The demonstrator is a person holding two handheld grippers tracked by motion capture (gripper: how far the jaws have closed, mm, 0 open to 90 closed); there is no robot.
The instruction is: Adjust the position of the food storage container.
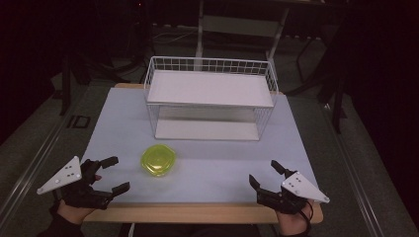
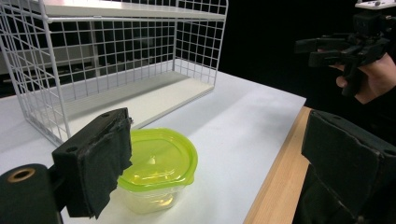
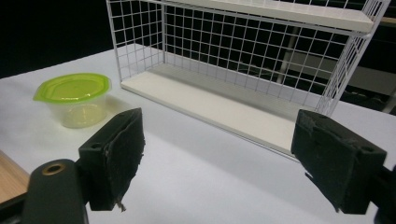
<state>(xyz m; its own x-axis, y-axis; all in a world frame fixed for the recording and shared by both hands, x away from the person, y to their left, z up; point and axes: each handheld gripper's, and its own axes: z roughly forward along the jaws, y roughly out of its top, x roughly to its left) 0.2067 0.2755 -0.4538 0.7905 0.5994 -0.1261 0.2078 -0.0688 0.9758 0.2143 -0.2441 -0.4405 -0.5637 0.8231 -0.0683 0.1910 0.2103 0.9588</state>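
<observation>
While both my grippers hang open and empty, left gripper (image 1: 112,174) at seven o'clock, right gripper (image 1: 266,173) at five, the green-lidded tub (image 1: 158,160), contents unclear, sits at six o'clock of the bare wire shelf (image 1: 210,88).

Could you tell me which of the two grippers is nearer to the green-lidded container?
The left gripper: the container sits just beyond its open jaws, while the right gripper, also open, is farther off at the table's other front corner.

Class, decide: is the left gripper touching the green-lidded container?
Apart. The high view shows bare table between the left gripper and the green-lidded container; its jaws stand open.
</observation>
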